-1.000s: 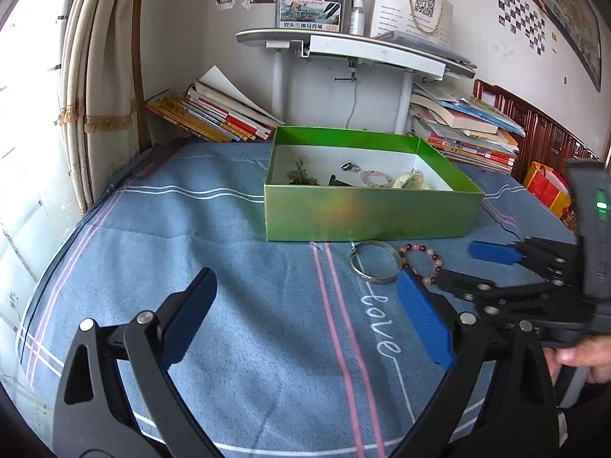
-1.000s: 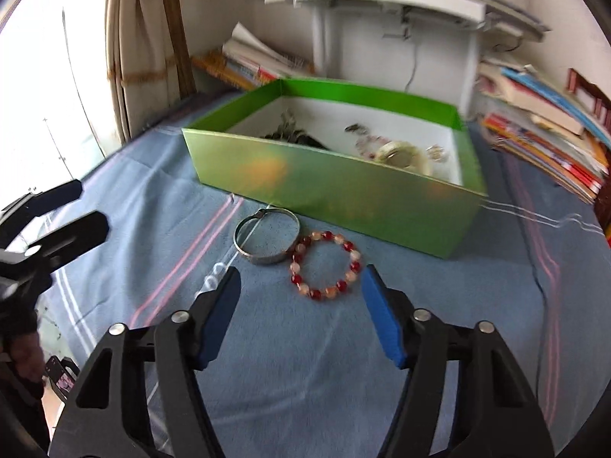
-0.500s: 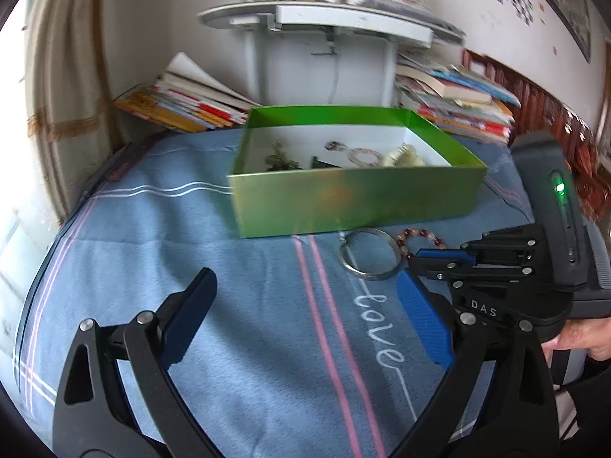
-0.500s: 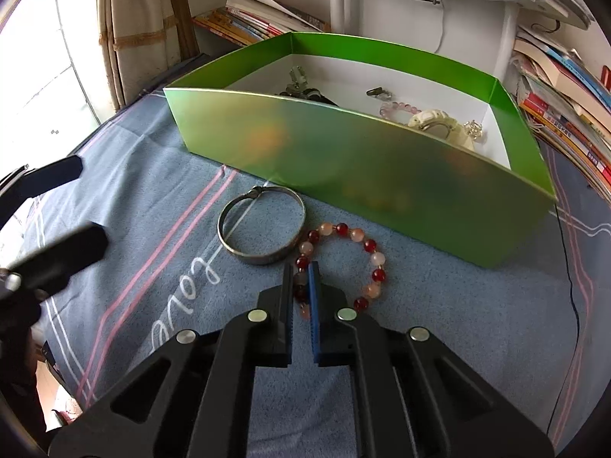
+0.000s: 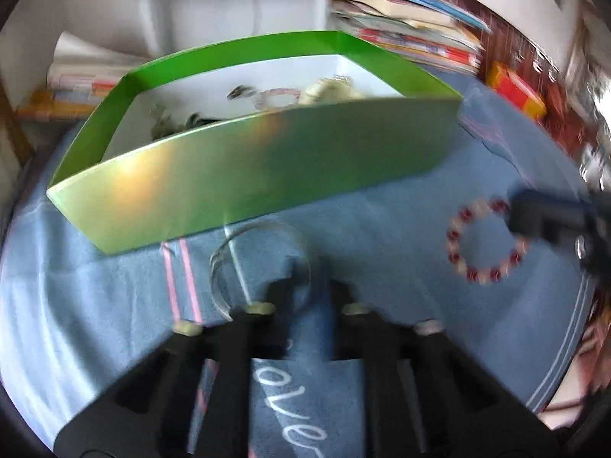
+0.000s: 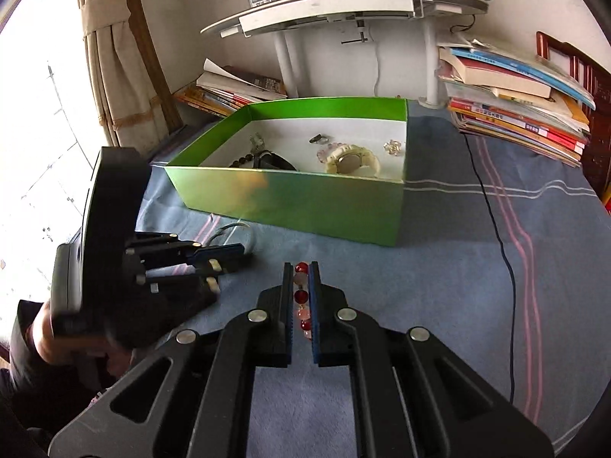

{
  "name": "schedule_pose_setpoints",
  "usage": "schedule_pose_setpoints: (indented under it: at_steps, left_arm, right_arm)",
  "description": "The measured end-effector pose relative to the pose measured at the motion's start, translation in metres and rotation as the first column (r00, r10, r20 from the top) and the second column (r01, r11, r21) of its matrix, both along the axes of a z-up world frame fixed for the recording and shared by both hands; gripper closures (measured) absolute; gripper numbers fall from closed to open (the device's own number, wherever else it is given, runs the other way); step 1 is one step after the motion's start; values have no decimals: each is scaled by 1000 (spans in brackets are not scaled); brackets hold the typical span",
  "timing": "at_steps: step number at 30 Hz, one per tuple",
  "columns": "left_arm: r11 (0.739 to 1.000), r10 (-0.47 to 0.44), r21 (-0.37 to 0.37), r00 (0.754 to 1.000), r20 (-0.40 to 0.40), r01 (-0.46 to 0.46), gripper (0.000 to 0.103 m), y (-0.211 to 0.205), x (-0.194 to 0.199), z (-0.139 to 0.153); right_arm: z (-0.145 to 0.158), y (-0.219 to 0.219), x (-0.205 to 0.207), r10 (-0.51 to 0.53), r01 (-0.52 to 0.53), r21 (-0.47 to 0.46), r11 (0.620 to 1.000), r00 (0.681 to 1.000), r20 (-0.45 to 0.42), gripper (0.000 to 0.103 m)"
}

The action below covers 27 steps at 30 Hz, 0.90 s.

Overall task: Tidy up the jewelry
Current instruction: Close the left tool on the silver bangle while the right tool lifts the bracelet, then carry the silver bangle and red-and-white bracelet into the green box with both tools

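Observation:
A green box sits on the blue cloth with a watch and other jewelry inside. My right gripper is shut on the red bead bracelet and holds it above the cloth; the bracelet hangs as a ring in the left wrist view. My left gripper is closed on the rim of the silver bangle on the cloth just in front of the box; it also shows in the right wrist view. The left wrist view is blurred.
Stacks of books lie behind the box on the right, more books on the left. A white stand rises behind the box. A black cable runs across the cloth on the right. A curtain hangs at the left.
My left gripper moved forward and closed on the silver bangle. My right gripper, shut on the bead bracelet, lifted it off the cloth and moved right.

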<state>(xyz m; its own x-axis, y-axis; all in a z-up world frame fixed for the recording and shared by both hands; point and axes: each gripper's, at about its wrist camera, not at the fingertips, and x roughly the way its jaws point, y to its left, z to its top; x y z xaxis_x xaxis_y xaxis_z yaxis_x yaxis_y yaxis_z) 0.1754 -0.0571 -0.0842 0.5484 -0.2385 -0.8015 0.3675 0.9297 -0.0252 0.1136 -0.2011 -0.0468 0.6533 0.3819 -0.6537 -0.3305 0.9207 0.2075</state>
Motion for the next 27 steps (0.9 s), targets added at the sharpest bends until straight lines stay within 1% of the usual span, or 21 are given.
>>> schedule_pose_setpoints:
  at_steps: [1,5,7,8,12,14,18,27]
  left_arm:
    - [1000,1,0,1000,3,-1,99,2,-1,2]
    - [997,51,-58,996,66,-47,100,20,-18,21]
    - [994,69,-87,993,91,-61,99,31,-33,34]
    - [992,88,-103,989,117,-76,100,37,-44,44]
    - [986,122,-134,975,188,-98,99,52,-78,72]
    - [985,126,-140,970,207,-98,99,56,-94,81]
    - [981,146,-158,963,226,-112,99,62,-117,88]
    - [980,142,-172,960,242,-101,99,66,-133,94]
  right_arm:
    - [0,-2,-2,-2,2,2,1000,1000,1,96]
    - [5,-8,-14,-6,6,22,1000,1000,27,95]
    - [8,-6,-18,-4,3,29,1000,999,41,95]
    - [12,-4,-20,-1,-1,36,999,999,55,95]
    - [26,0,-36,5,-10,55,998,995,100,95]
    - [33,1,-44,6,-13,62,998,993,120,95]
    - [45,6,-58,9,-19,63,998,989,150,95]
    - [53,8,-83,-9,-1,55,998,984,178,95]
